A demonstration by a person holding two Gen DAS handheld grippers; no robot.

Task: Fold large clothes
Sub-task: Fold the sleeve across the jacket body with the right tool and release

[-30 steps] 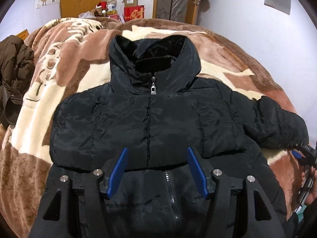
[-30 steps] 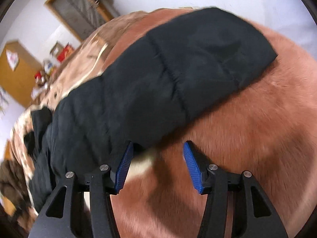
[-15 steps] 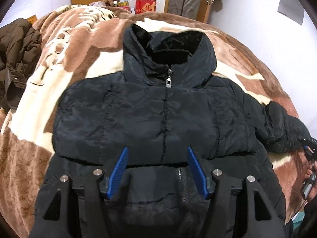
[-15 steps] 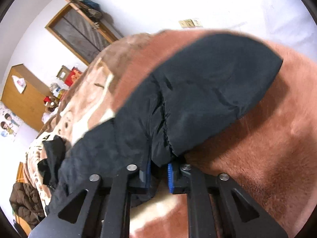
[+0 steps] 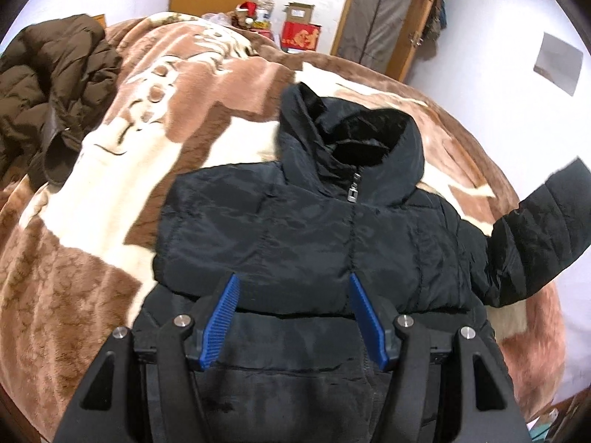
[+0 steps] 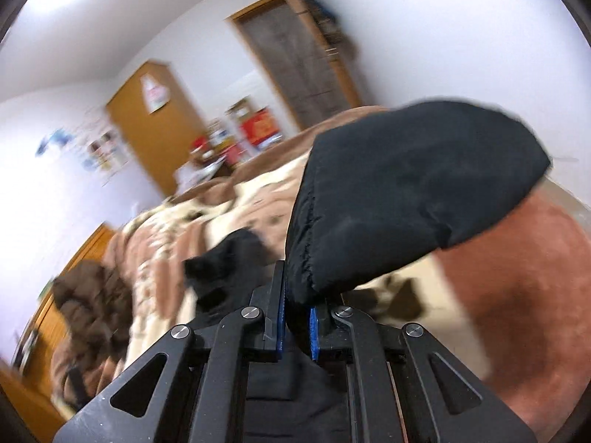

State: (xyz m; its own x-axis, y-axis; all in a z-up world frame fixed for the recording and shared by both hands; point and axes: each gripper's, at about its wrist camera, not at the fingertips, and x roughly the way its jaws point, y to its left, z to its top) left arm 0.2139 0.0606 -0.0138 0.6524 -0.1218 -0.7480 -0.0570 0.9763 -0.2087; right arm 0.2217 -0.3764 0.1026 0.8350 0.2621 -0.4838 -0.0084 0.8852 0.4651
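- Since a second ago the right claw (image 6: 295, 326) has clamped the sleeve (image 6: 406, 192) and raised it off the blanket (image 5: 110, 192).
- Left claw (image 5: 293, 323) spread, empty, lower centre, above the black jacket (image 5: 314, 232).
- Jacket lies flat mid-frame on the bed; brown coat (image 5: 44, 85) upper left.

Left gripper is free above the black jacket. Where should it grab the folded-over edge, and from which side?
Probably at the folded edge of the black jacket, coming from the hem side: that puffy ridge lies between the open left gripper pads.
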